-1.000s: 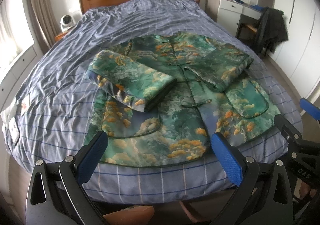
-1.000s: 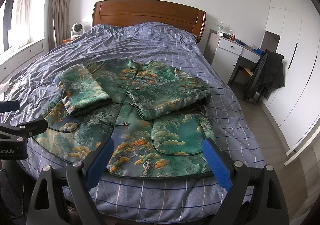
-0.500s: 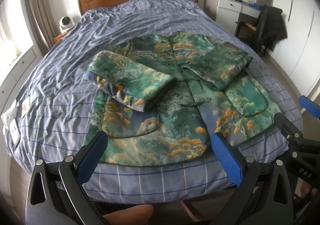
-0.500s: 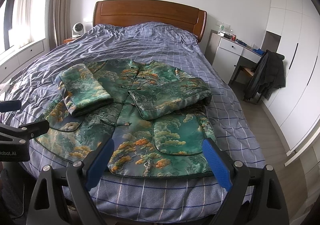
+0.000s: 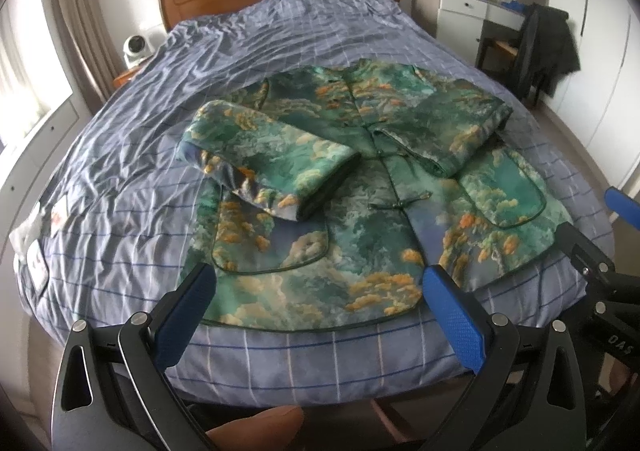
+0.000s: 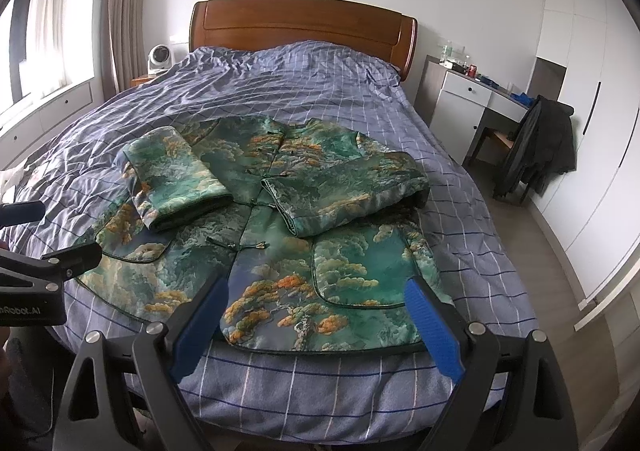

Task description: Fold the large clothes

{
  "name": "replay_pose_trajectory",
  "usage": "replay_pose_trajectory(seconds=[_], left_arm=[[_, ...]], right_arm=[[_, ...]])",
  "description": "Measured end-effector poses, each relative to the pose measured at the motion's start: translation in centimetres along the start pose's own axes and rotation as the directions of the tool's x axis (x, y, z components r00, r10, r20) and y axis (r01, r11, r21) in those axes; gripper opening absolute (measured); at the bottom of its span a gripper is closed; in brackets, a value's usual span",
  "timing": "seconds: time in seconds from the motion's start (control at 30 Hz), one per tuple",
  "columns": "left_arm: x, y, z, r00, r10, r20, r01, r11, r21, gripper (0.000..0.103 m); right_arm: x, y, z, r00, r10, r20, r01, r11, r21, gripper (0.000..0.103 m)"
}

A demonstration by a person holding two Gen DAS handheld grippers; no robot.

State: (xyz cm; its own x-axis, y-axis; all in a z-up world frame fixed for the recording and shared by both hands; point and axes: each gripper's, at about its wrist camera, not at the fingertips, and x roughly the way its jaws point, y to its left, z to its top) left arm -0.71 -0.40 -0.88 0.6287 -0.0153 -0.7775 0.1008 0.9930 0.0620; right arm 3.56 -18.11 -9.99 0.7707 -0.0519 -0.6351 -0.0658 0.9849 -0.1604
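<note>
A green padded jacket (image 5: pixel 360 219) with orange tree print lies front up on the bed, both sleeves folded across its chest; it also shows in the right wrist view (image 6: pixel 280 251). My left gripper (image 5: pixel 316 295) is open and empty, just above the hem's left part at the foot of the bed. My right gripper (image 6: pixel 316 307) is open and empty, above the hem's right part. Each gripper shows at the edge of the other's view.
The bed has a blue checked duvet (image 6: pixel 300 83) and a wooden headboard (image 6: pixel 304 27). A white desk (image 6: pixel 476 99) and a chair with a dark coat (image 6: pixel 540 143) stand on the right. A small fan (image 6: pixel 160 57) stands on the nightstand at the left.
Both grippers have edged slightly closer to the jacket's hem. The jacket has not moved.
</note>
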Motion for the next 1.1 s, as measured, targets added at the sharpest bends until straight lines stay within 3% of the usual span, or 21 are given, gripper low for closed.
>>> replay_pose_trajectory(seconds=[0.77, 1.1], left_arm=[[-0.10, -0.05, -0.30, 1.000, 0.015, 0.007, -0.015, 1.000, 0.001, 0.103], [-0.01, 0.00, -0.36, 1.000, 0.013, 0.006, -0.013, 1.000, 0.001, 0.103]], right_arm=[[0.37, -0.13, -0.27, 0.998, 0.055, -0.002, -0.055, 0.998, 0.002, 0.092], [0.34, 0.37, -0.30, 0.999, 0.042, 0.005, -0.042, 0.999, -0.033, 0.092]])
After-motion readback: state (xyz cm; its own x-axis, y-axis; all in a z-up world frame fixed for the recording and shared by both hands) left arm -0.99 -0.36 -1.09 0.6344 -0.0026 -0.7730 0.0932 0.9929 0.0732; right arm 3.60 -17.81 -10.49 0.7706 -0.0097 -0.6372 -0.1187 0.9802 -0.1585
